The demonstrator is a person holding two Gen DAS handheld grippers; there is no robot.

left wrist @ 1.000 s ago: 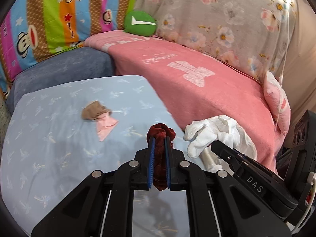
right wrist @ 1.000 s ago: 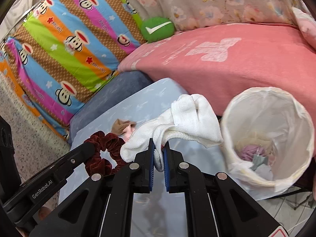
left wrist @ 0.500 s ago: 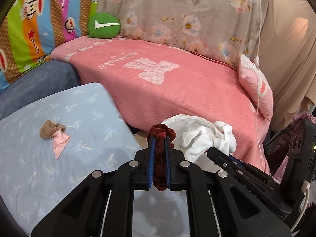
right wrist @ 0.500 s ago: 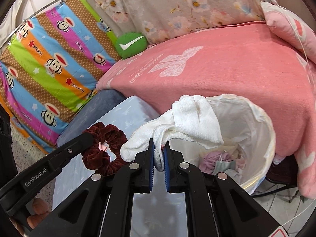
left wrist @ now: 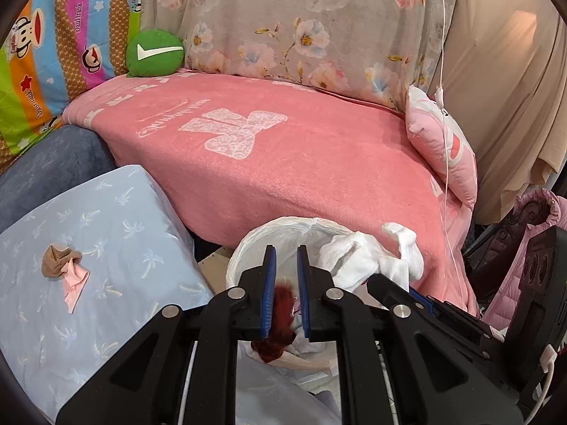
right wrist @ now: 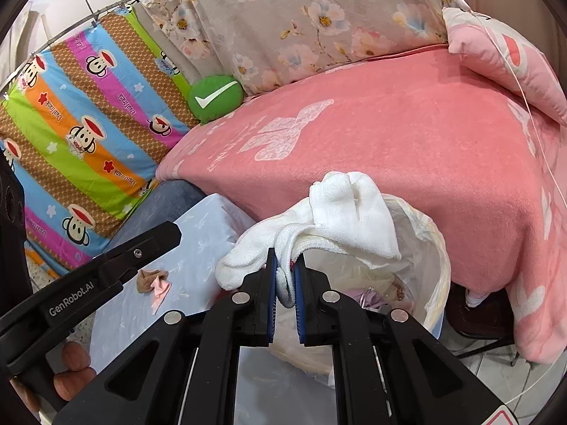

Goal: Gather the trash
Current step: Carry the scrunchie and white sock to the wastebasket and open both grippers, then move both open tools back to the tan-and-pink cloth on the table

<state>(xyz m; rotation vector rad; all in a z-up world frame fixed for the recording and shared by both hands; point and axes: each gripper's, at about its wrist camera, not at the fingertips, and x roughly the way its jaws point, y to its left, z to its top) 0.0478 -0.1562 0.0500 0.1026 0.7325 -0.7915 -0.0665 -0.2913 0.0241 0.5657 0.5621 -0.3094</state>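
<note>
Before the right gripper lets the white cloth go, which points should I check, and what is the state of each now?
1. Right gripper grips the white cloth: ok.
2. Cloth is above the lined trash bin: ok, though its left end hangs outside the rim.
3. Bin has room: ok, only a few items at the bottom.
4. Left gripper has released the dark red scrunchie: ok, jaws apart.
5. Scrunchie has landed inside the bin: cannot tell.
6. Blue cushion is cleared: not ok, brown and pink scraps lie there.

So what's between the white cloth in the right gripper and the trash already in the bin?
Nothing: in the right wrist view the white cloth hangs over the open bin, bare space down to the trash.
</note>
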